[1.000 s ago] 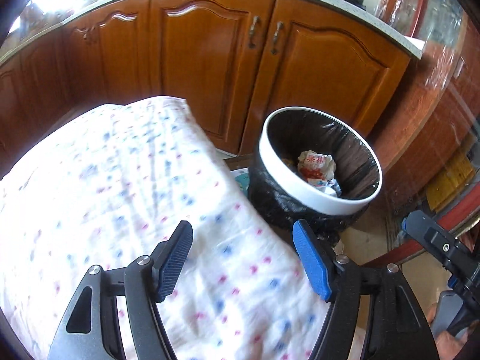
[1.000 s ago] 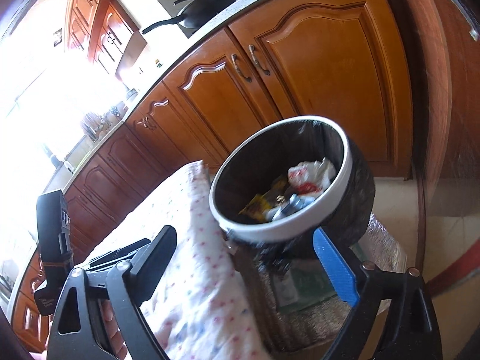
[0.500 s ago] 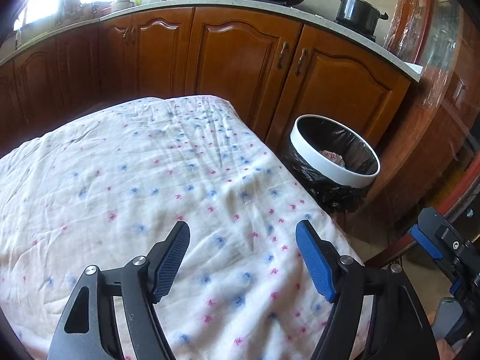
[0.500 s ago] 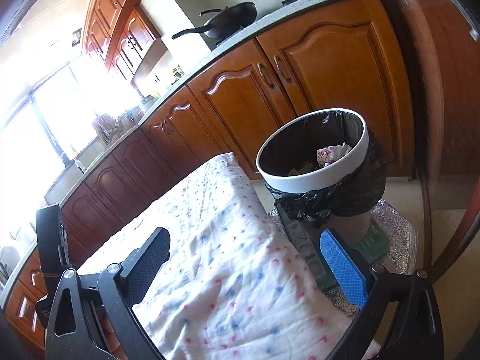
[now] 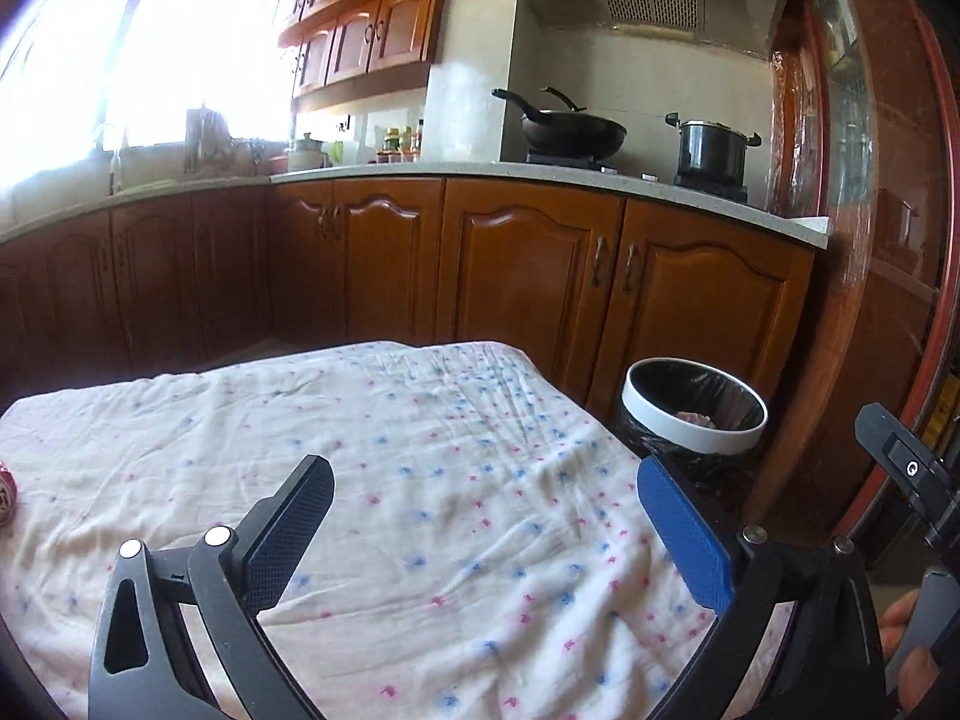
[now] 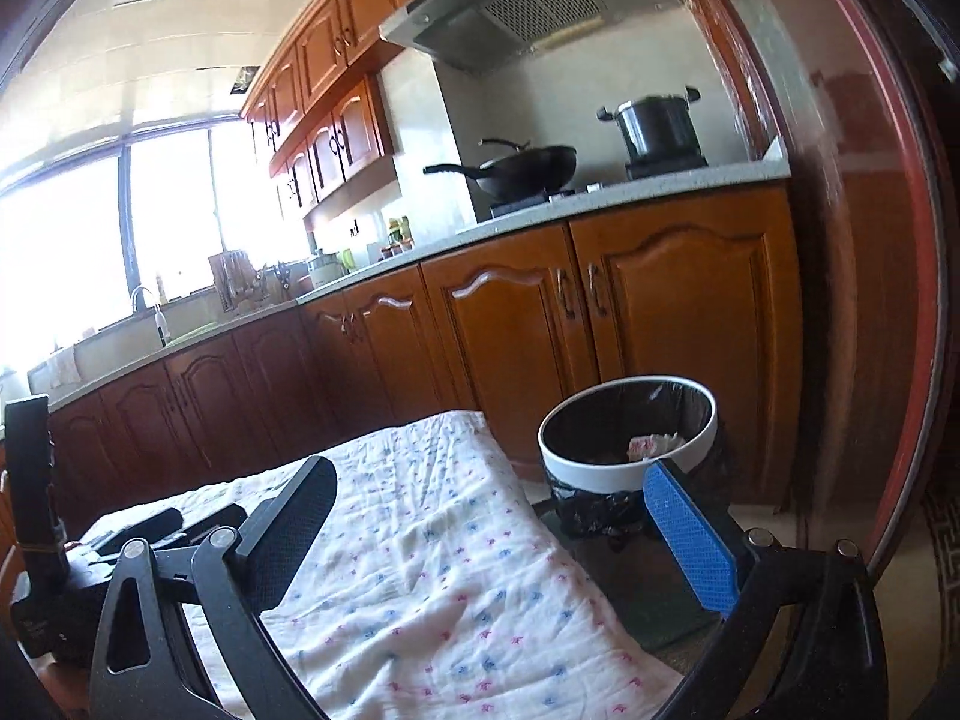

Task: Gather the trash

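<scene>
A: What's changed at the cloth-covered counter (image 5: 420, 480)?

B: Both tongs have pulled back from the bin. At the far left edge, a red item (image 5: 5, 495), possibly trash, lies on the cloth. The left tongs (image 5: 486, 519) have just been opening, now wide and empty.

A: And to the right?

B: The right tongs (image 6: 498, 534), just opened too, hold nothing. The bin (image 6: 627, 471) stands beyond the counter's end, wrappers (image 6: 651, 446) inside. That drop looks finished.
</scene>
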Available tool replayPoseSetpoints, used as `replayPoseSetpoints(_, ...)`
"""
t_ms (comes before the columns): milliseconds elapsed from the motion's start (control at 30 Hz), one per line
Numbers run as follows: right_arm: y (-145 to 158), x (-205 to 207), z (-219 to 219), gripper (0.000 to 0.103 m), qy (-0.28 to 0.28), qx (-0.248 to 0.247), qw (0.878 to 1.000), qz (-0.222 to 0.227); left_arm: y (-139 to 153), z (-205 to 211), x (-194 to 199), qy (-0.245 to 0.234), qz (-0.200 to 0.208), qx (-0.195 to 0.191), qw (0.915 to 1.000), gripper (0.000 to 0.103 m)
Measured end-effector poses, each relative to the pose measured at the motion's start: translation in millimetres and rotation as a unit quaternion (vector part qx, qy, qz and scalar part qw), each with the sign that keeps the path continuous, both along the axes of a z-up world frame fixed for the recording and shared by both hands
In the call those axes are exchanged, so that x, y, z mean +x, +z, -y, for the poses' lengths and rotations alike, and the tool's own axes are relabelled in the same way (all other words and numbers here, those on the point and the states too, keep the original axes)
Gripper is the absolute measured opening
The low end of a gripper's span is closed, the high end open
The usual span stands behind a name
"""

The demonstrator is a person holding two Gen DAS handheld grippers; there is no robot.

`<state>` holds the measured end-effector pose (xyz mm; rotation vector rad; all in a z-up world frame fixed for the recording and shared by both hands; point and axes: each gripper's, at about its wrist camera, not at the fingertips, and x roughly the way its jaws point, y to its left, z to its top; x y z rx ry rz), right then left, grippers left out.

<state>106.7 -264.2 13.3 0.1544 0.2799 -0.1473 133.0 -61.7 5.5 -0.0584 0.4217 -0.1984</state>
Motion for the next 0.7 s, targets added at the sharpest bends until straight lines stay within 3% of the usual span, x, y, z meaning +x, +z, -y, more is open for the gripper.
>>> replayPoseSetpoints(133, -20, -10, -8, 0.103, 0.001, -0.011, 1.000, 0.013, -15, -3, -18, 0.004, 0.006, 0.011, 0.9999, 0.102)
replayPoseSetpoints(333, -41, -13, -19, 0.103, 0.011, -0.028, 0.999, -0.010, -35, -7, -25, 0.003, -0.011, 0.019, 0.9997, 0.102)
replayPoseSetpoints(700, -47, -17, -24, 0.103, 0.020, -0.023, 0.999, -0.027, -33, -8, -28, 0.005, -0.002, 0.032, 0.9995, 0.102)
